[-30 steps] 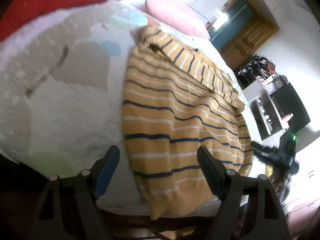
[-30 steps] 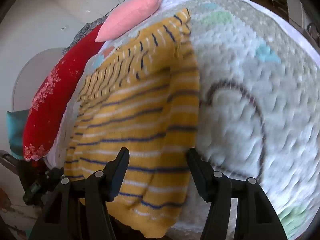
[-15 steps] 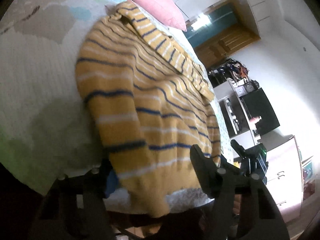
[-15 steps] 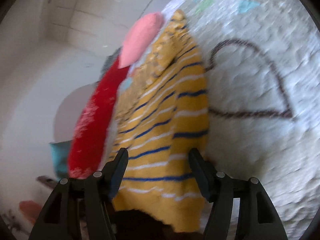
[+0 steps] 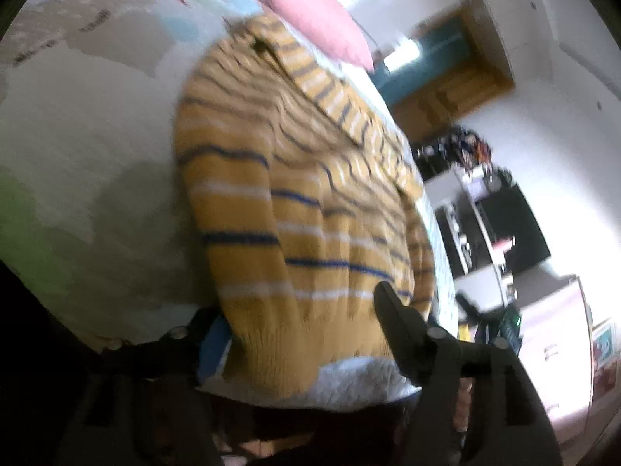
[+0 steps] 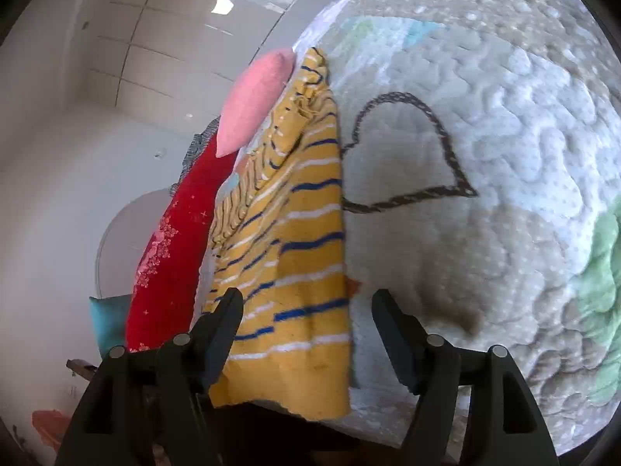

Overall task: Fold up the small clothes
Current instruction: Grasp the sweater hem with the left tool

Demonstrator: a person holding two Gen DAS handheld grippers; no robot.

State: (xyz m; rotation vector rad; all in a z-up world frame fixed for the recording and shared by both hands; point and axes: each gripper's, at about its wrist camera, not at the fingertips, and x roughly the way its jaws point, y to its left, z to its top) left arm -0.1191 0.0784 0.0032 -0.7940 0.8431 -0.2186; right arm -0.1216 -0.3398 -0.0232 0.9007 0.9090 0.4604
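A yellow sweater (image 5: pixel 310 202) with blue and white stripes lies flat on the white quilted bed (image 5: pixel 97 124), its hem at the near edge. My left gripper (image 5: pixel 302 330) is low at that hem. Its jaws are opening, and the hem lies between them, covering part of the left blue pad. From the other side, the sweater (image 6: pixel 302 256) runs along the quilt (image 6: pixel 485 124). My right gripper (image 6: pixel 306 310) straddles the sweater's right-hand edge near the hem. Its jaws are opening too, and the pads do not press the cloth.
A pink pillow (image 5: pixel 322 23) lies beyond the sweater's collar, beside a red cushion (image 6: pixel 174 240). A brown heart outline (image 6: pixel 407 155) marks the quilt. Past the bed stand a wooden door (image 5: pixel 446 85) and a dark shelf unit (image 5: pixel 504 225). The bed's near edge drops just below both grippers.
Both grippers have dropped and closed in on the sweater's hem at the near bed edge. The right view has rolled. The left jaws narrowed over the hem, then widened again.
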